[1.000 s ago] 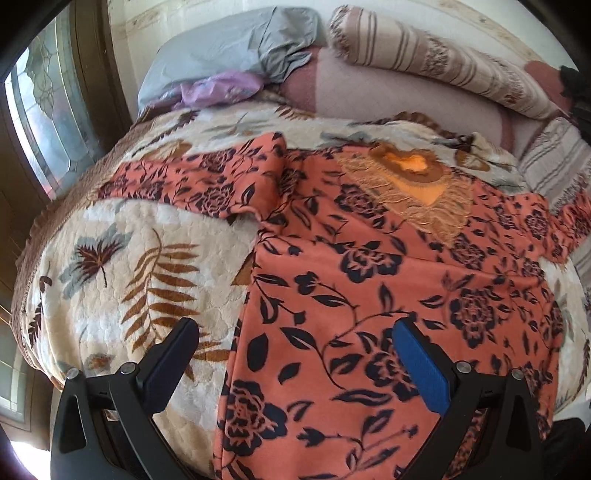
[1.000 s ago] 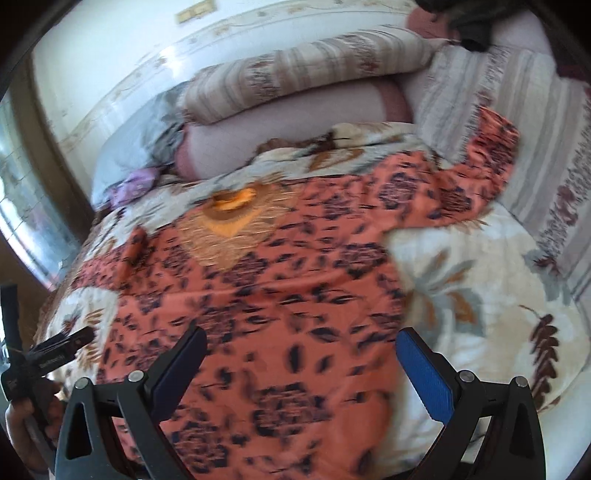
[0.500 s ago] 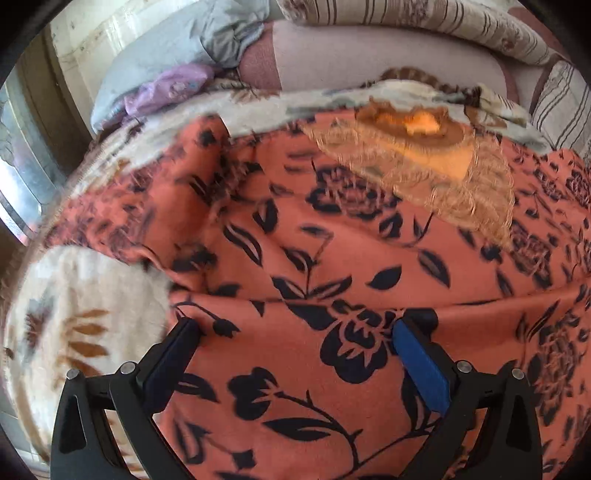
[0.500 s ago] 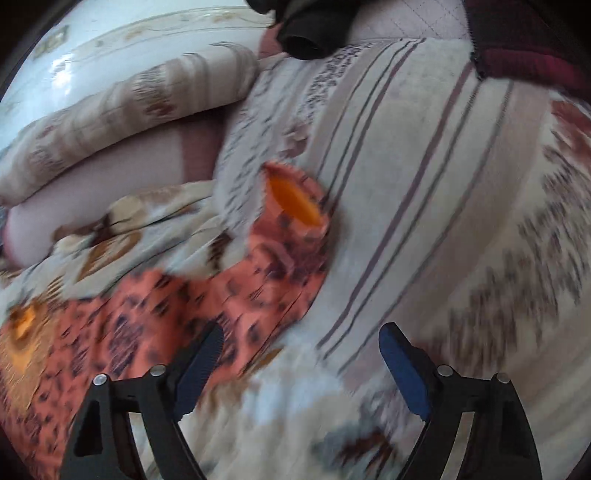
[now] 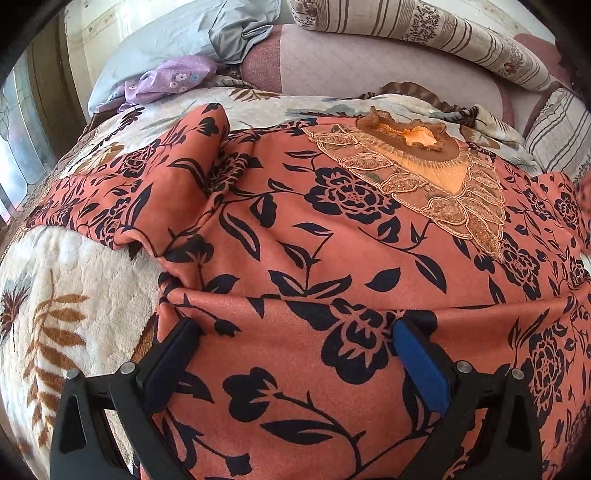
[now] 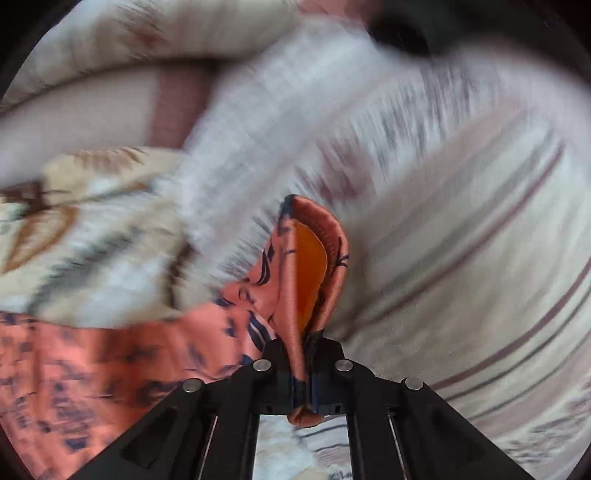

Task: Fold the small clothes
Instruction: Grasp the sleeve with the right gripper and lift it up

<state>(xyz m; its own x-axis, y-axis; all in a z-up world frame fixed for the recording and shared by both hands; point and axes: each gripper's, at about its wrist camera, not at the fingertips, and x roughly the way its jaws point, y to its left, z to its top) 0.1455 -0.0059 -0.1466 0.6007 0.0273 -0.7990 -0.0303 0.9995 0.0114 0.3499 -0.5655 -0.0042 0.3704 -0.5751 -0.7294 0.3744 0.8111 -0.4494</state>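
Observation:
An orange dress with a dark floral print (image 5: 332, 251) lies spread flat on the bed, with a gold embroidered neckline (image 5: 417, 177) at the far side and one sleeve (image 5: 122, 192) stretched out to the left. My left gripper (image 5: 295, 343) is open, low over the dress's middle, with cloth between its fingers. My right gripper (image 6: 303, 369) is shut on the cuff of the dress's right sleeve (image 6: 310, 273), whose orange lining shows. The right wrist view is blurred by motion.
A cream blanket with a brown leaf print (image 5: 74, 295) covers the bed. Striped bolsters (image 5: 424, 33) and a grey pillow (image 5: 184, 37) with a purple cloth (image 5: 166, 79) lie at the headboard. A striped cushion (image 6: 461, 221) lies behind the held sleeve.
My right gripper swung right to the sleeve cuff and shut on it. My left gripper moved forward and lower over the dress and stayed open.

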